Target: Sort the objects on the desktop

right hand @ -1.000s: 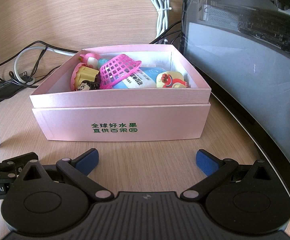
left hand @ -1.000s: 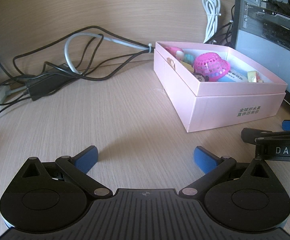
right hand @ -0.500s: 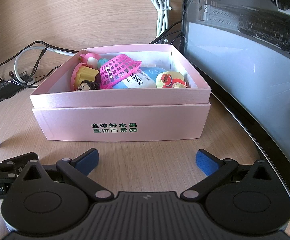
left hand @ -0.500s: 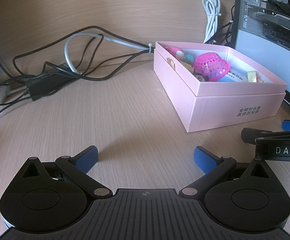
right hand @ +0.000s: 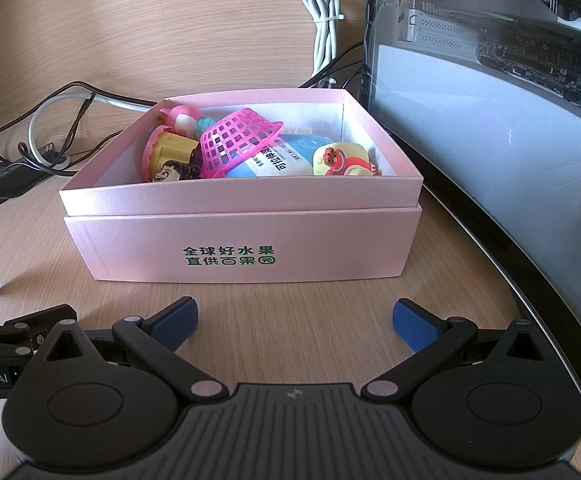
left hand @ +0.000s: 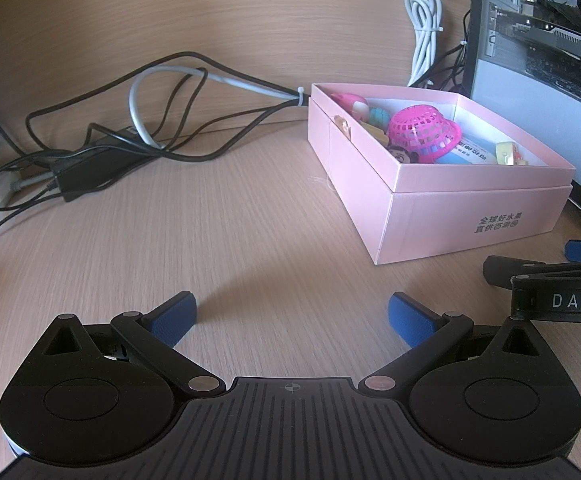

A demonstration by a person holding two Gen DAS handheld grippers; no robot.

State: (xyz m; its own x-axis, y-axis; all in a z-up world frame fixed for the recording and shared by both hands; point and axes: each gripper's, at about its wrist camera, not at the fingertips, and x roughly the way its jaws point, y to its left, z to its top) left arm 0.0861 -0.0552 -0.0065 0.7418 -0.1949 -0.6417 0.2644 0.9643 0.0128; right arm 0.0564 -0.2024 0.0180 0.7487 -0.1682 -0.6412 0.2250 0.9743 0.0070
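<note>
A pink cardboard box (right hand: 242,248) (left hand: 462,216) with green print stands on the wooden desk. Inside lie a pink plastic basket (right hand: 238,142) (left hand: 422,130), a blue-and-white packet (right hand: 272,160), a yellow cartoon toy (right hand: 340,160), a doll-face figure (right hand: 168,172) and other small toys. My right gripper (right hand: 294,316) is open just in front of the box, nothing between its fingers. Open and empty too, my left gripper (left hand: 292,314) sits over bare desk to the box's left. Part of the right gripper (left hand: 550,280) shows at the left wrist view's right edge.
A tangle of black and grey cables with a power adapter (left hand: 86,168) lies at the back left. A coiled white cable (right hand: 322,4) hangs on the wooden back wall. A glass-sided computer case (right hand: 490,100) stands close to the right of the box.
</note>
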